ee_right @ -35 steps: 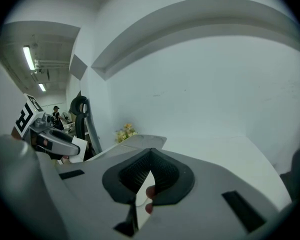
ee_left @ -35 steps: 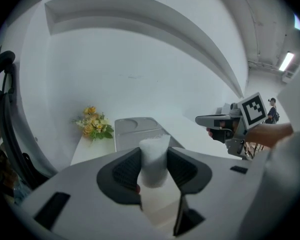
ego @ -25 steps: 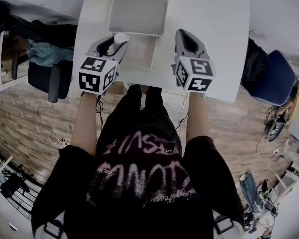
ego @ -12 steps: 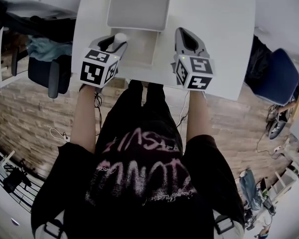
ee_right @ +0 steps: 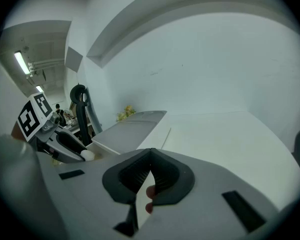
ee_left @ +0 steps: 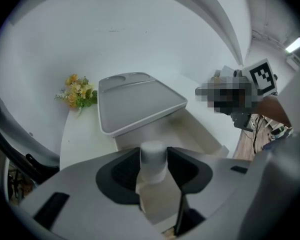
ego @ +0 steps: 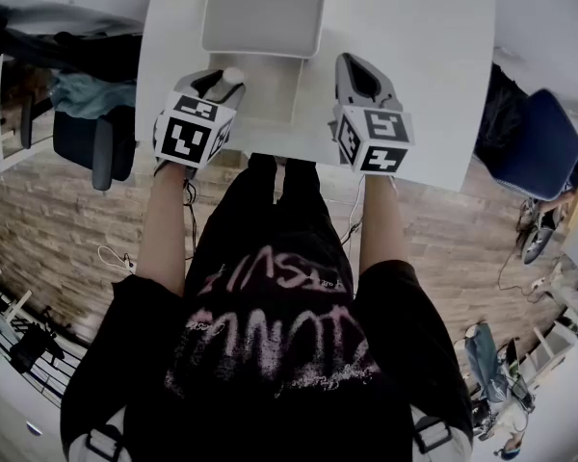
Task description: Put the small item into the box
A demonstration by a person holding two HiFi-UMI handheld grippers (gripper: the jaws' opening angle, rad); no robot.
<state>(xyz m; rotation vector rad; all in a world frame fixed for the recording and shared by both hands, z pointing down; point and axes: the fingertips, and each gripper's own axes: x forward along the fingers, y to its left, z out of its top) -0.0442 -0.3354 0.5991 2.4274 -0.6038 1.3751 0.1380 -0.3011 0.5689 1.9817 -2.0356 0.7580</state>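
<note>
A small white bottle (ee_left: 153, 157) stands upright between the dark pads of my left gripper (ee_left: 153, 153), whose jaws are opening while the pads still touch the bottle's sides. In the head view this left gripper (ego: 227, 78) holds the bottle (ego: 233, 74) over the near left edge of the open beige box (ego: 273, 92). The box's grey lid (ego: 264, 12) is swung back behind it. My right gripper (ego: 351, 63) hovers to the right of the box, and in the right gripper view its jaws (ee_right: 150, 152) are shut with nothing between them.
The box stands on a white table (ego: 414, 56), whose near edge runs just under both grippers. A bunch of yellow flowers (ee_left: 78, 91) lies at the table's far left. A dark office chair (ego: 87, 128) is to the left, a blue chair (ego: 530, 147) to the right.
My left gripper has edged slightly forward and tilted, with the bottle still in it at the box's near left edge. The right gripper has hardly moved.
</note>
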